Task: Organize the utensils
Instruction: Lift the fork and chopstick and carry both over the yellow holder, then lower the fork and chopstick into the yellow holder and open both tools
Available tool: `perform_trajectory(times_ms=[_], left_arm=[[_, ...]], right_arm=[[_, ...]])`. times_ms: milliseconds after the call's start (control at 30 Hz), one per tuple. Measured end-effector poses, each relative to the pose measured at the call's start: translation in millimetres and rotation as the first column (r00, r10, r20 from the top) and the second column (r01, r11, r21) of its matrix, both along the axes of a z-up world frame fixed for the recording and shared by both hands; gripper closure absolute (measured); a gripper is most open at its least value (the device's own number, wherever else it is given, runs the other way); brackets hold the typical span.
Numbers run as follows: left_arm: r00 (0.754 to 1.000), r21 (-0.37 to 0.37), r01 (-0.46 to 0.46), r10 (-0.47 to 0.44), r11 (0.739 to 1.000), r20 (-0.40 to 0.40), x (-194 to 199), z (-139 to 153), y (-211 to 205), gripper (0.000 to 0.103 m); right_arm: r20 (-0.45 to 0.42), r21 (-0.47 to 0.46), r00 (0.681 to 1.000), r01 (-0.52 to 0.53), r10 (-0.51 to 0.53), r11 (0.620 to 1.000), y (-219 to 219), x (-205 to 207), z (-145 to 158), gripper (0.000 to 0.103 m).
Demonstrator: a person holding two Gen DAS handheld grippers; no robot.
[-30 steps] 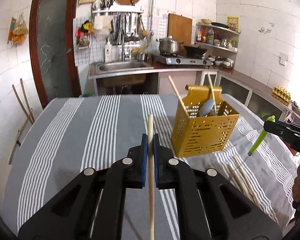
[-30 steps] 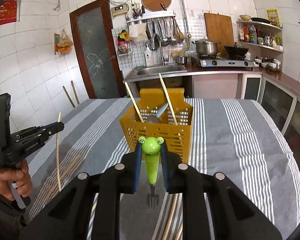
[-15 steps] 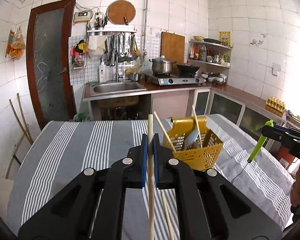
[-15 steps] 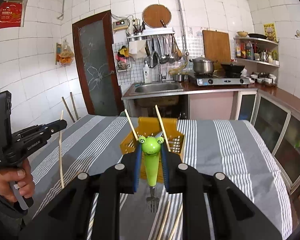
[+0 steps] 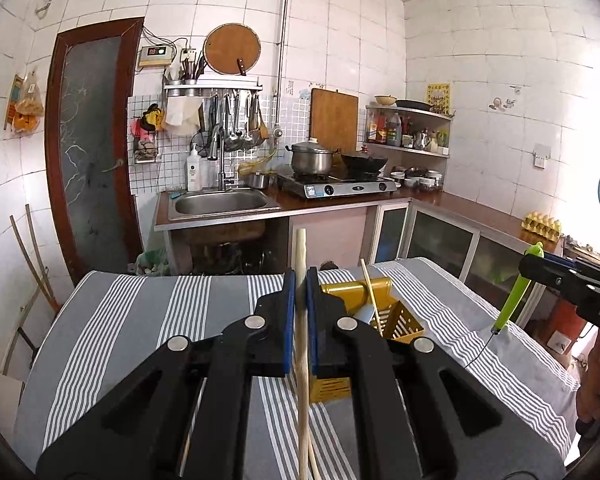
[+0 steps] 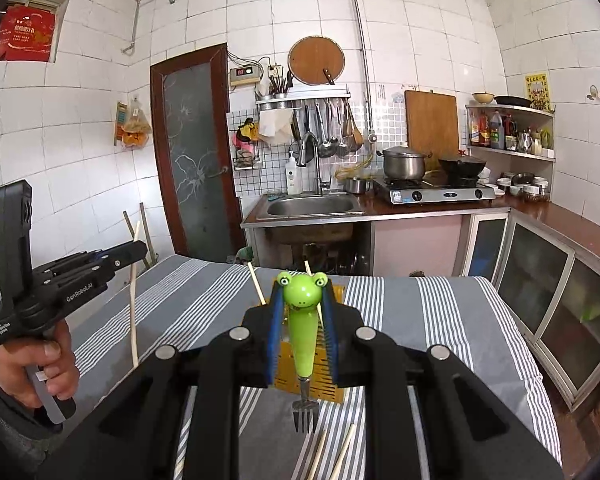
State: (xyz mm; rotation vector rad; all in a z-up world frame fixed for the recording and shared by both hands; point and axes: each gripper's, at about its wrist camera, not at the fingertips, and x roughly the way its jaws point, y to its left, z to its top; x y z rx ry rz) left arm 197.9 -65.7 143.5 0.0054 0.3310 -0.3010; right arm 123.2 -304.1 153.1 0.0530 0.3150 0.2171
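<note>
While raised, chopstick [image 5: 301, 320] between fingers [image 5: 287, 320].

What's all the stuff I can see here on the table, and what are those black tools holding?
Table: one, grey cloth with white stripes.
Utensil basket: one, yellow, on the table, holding chopsticks and a spoon.
Loose chopsticks: at least two, pale wood, lying on the cloth near the camera.
Chopstick: one, pale wood, upright in the left gripper.
Frog fork: one, green handle, tines down, in the right gripper.
Hand: one visible, holding the left gripper's handle.
</note>
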Motion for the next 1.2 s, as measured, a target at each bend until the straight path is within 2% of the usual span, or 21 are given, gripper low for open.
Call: perform_trajectory(times_ms=[500, 667, 833, 1067, 1200], left_arm=[[0.999, -0.033, 0.033, -0.032, 0.999, 0.012, 9.2, 12.6, -5.1, 0.099], [0.999, -0.021, 0.045, -0.044, 0.999, 0.024, 18.1, 21.3, -10.5, 0.099], [0.997, -0.025, 0.063, -0.061, 0.998, 0.044, 31.1, 31.9, -18.5, 0.099], [0.992, -0.07, 0.111, -0.107, 0.991, 0.063, 61.7, 38.5, -36.2, 0.099], [0.992, -0.062, 0.102, -0.097, 0.993, 0.085, 83.1, 40.4, -49.9, 0.099]], right_arm=[[0.022, -0.021, 1.0, 0.007, -0.007, 1.0, 0.1, 12.0, 16.4, 0.084], [0.026, -0.024, 1.0, 0.016, -0.015, 1.0, -4.0, 20.4, 21.9, 0.084], [0.027, -0.018, 0.999, 0.022, -0.022, 1.0, -6.9, 33.5, 27.5, 0.084], [0.04, -0.017, 0.999, 0.023, -0.023, 1.0, -8.3, 55.0, 36.8, 0.084], [0.047, -0.017, 0.999, 0.026, -0.025, 1.0, -8.1, 71.2, 41.0, 0.084]])
